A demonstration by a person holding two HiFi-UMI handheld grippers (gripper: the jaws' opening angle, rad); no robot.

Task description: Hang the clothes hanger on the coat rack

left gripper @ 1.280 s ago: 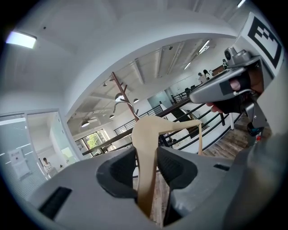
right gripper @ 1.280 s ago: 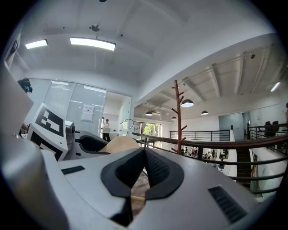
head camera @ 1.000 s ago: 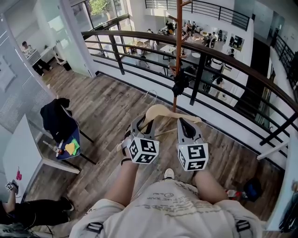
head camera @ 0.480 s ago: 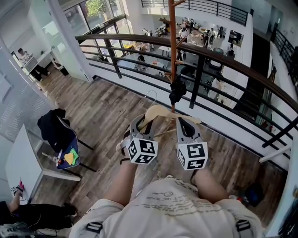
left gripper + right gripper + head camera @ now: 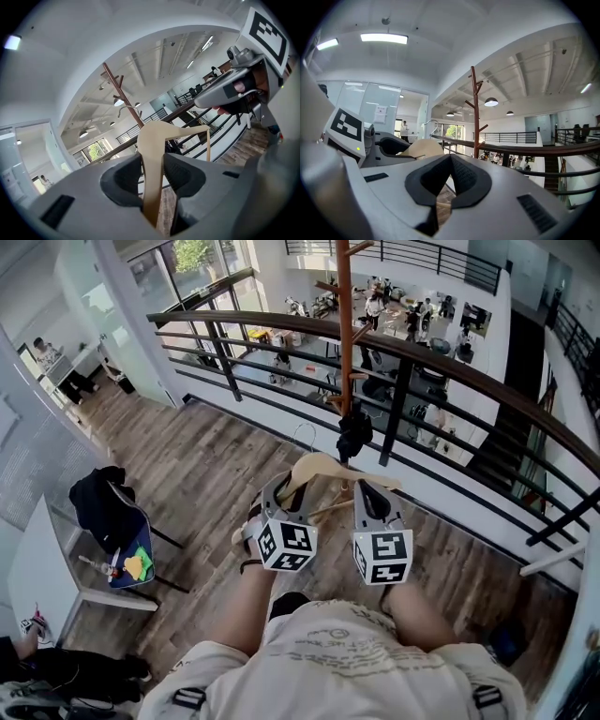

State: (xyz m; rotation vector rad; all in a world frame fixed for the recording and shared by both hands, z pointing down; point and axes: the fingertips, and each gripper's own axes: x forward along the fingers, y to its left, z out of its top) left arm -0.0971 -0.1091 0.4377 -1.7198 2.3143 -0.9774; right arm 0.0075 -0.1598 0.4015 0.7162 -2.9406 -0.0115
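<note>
Open wooden floor ahead toward the coat rack. Just beyond, barred by the curved railing. Low on the rack, blocked by a dark bundle.

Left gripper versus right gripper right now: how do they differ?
The left gripper has its jaws shut on the wooden hanger, while the right gripper has its jaws together on nothing. The left grips the hanger's left arm; the right sits by its right end. Both face the coat rack.
</note>
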